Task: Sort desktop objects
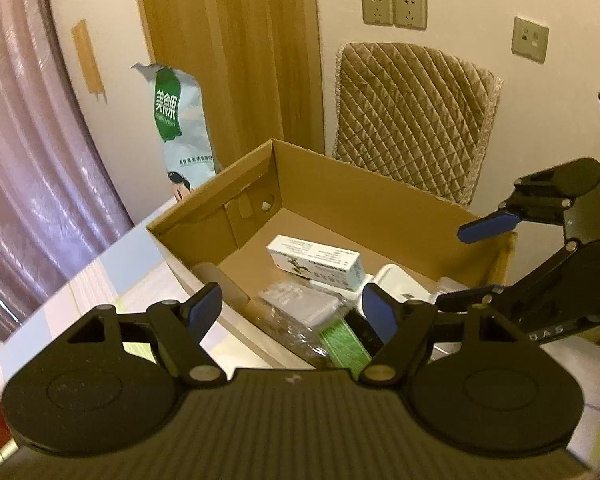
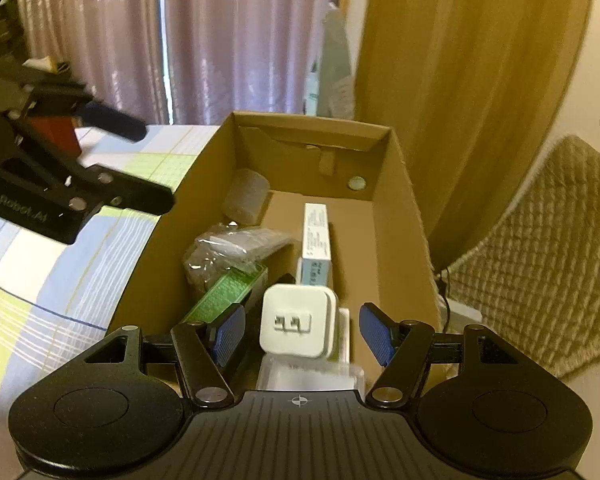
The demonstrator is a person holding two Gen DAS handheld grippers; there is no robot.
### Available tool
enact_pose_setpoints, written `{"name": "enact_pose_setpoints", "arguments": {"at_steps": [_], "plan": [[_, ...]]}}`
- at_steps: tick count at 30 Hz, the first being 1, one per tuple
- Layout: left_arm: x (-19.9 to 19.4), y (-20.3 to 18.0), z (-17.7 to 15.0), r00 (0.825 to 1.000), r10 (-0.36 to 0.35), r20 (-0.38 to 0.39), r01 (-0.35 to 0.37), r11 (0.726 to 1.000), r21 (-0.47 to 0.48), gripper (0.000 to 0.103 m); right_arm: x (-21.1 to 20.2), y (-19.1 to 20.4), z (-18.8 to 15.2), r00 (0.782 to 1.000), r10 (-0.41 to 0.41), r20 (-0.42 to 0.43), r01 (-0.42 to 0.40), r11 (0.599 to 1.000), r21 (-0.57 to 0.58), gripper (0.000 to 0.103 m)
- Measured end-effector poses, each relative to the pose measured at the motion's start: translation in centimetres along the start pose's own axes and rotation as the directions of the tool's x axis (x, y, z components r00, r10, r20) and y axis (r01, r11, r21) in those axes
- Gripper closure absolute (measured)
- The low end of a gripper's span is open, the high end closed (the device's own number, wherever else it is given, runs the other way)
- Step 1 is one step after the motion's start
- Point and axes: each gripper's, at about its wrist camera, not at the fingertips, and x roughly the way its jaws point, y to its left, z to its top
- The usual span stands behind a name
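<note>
Shows a cardboard box (image 2: 396, 216) standing on the cloth-covered counter (image 2: 60, 264), with sortable things lying inside.

Counts, inside the box:
- one white-and-blue carton (image 2: 316, 240), flat along the floor
- one white plug adapter (image 2: 296, 324), just in front of the carton's near end
- one green-labelled pack (image 2: 224, 296), beside the adapter
- one crumpled clear bag (image 2: 228, 248), beyond the pack
- one grey roll (image 2: 246, 196), against the far-left wall
- one clear plastic case (image 2: 312, 376), at the near end, partly cut off by the tool body

Makes six in all, as far as visible.

Shows two tools. Left tool (image 1: 292, 310): released, pads wide apart, grasping nothing, hovering at the box's near rim. Right tool (image 2: 302, 332): likewise released and empty, hanging above the adapter.

Suggests a late stage of sorting, or a pause between placements.

Leaves one red thing (image 2: 58, 136) outside the box, behind the left tool, too hidden to name or to place with certainty. Cannot tell whether more remains on the counter beyond both views.
</note>
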Motion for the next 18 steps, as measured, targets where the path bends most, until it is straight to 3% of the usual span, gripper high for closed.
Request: {"name": "enact_pose_setpoints", "arguments": {"at_steps": [6,12,13,14,15,18], "plan": [[-1.5,-1.4,-1.9,1.000,0.006,-0.014,-0.008,0.992,-0.126,0.021,-2.4,-0.1,-1.3,0.999,-0.041,0.010,0.041,0.998,0.055,0.036],[-3.7,-4.2,-3.8,0.999,0.054,0.001,-0.053,0.974,-0.220,0.001,-4.7,0.0,-2.9,0.998,-0.061,0.019,0.059,0.994,0.097,0.036],[-4.0,-4.5,-4.1,0.998,0.061,0.001,-0.059,0.970,-0.237,0.001,-5.0,0.0,-3.2,0.997,-0.067,0.023,0.064,0.992,0.104,0.034],[-4.4,-4.9,-4.3,0.998,0.068,0.002,-0.065,0.965,-0.254,0.001,-5.4,0.0,-3.5,0.997,-0.073,0.027,0.070,0.991,0.111,0.011],[-4.7,-5.2,-4.6,0.997,0.076,0.000,-0.073,0.960,-0.271,0.001,-5.8,0.1,-3.8,0.996,-0.079,0.031,0.075,0.990,0.118,0.001],[-5.6,-6.2,-5.2,0.995,0.097,-0.007,-0.094,0.949,-0.301,0.001,-6.9,0.1,-4.4,0.995,-0.086,0.044,0.080,0.989,0.128,0.000]]}}
